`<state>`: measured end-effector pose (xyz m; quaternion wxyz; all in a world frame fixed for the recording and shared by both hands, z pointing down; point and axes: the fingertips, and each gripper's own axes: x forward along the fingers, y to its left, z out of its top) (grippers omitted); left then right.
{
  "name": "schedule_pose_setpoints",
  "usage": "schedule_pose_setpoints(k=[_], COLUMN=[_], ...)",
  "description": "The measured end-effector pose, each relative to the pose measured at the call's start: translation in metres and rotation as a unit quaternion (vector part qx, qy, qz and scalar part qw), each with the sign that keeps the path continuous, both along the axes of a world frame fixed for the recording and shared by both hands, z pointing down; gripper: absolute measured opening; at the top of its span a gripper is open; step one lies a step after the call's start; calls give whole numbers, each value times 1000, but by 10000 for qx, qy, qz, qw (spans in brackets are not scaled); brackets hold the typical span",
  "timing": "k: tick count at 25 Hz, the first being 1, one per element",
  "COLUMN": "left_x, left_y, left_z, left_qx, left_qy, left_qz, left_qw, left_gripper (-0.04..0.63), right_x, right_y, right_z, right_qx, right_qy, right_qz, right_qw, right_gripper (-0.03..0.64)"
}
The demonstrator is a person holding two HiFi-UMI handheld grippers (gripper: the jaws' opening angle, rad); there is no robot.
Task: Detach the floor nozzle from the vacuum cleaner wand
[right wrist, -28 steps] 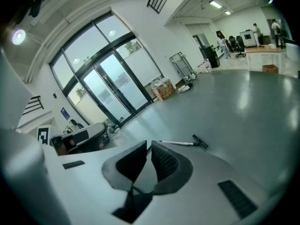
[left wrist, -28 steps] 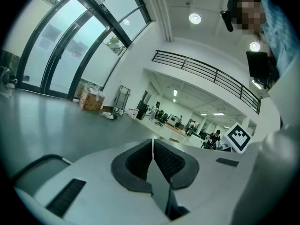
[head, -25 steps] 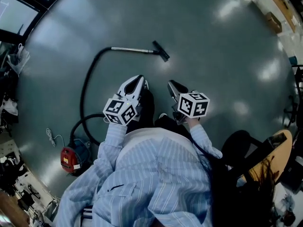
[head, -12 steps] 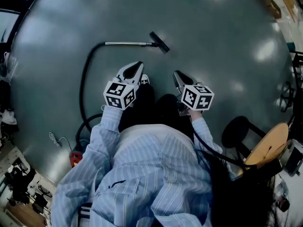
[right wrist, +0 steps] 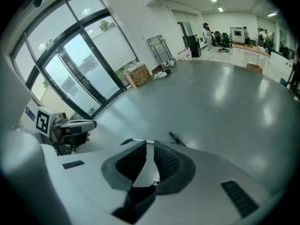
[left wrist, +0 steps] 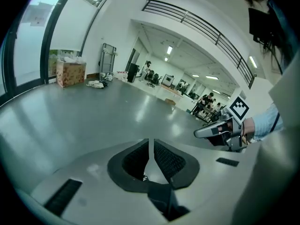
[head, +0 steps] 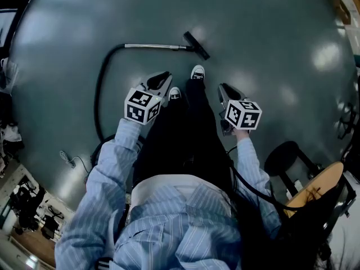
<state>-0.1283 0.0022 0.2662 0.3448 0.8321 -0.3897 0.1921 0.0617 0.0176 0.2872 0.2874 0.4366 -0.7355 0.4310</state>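
Note:
The vacuum's silver wand (head: 152,46) lies on the grey floor ahead, with the black floor nozzle (head: 197,45) on its right end and the black hose (head: 103,80) curving off its left end. In the right gripper view the nozzle (right wrist: 177,138) shows just past the jaws, beside the wand (right wrist: 138,140). My left gripper (head: 163,77) hangs short of the wand, shut and empty. My right gripper (head: 223,88) is to the right of the person's shoes, below the nozzle, also shut and empty. Each gripper view shows its jaws closed on nothing (left wrist: 150,146) (right wrist: 149,146).
The person's dark legs and white shoes (head: 197,72) stand between the grippers. A black stool (head: 286,156) and a wooden chair (head: 318,187) are at the lower right. A cable (head: 67,159) and clutter lie at the left edge. A cardboard box (left wrist: 70,74) sits by the window.
Both grippers have sunk and moved out over the floor, nearer the wand and nozzle. The person's legs and shoes have come into view, and the red vacuum body has gone from it.

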Motion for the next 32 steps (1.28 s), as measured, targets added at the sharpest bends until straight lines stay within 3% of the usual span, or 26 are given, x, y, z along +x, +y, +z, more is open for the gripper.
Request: schedule_pose_setpoints(k=[7,14,18,22,24,27,30,32], left_x=[6,43,43,39,42,46,54,58], left_y=[-66,-99,-117,-132,-138,-145,-145,-139], left_z=[116,234,289,343,368,407,451,482], left_qx=[-412,-579,-579,-750,-763,-755,-876,-897], left_qy=[-326,-916,-1285,-1341,-1361,-1362,-1300,-1438], left_qz=[53,574,384,335,537,1059,1696,2085], left_qw=[9986,9925,9893,9876,9863,9821,9730,9632], left_gripper=[15,15,15,15,15,23,139,153], right_x=[9,27,38,46,48,48,44,40], right_y=[-70,-114,-123,-116,-113,-117,-126,-128], right_z=[133,253,306,360,381,415,450,468], right_qx=[-353,-614,-805,-1066,-1091,-1076,-980,-901], right_qy=[225,412,629,761,770,790,880,923], right_qz=[-499,-969,-1161,-1540,-1739,-2023,-2234,-2340], right_qw=[9979,9925,9880,9794,9757,9702,9658,9636], right_gripper=[35,36,37,38,59,148,176,198])
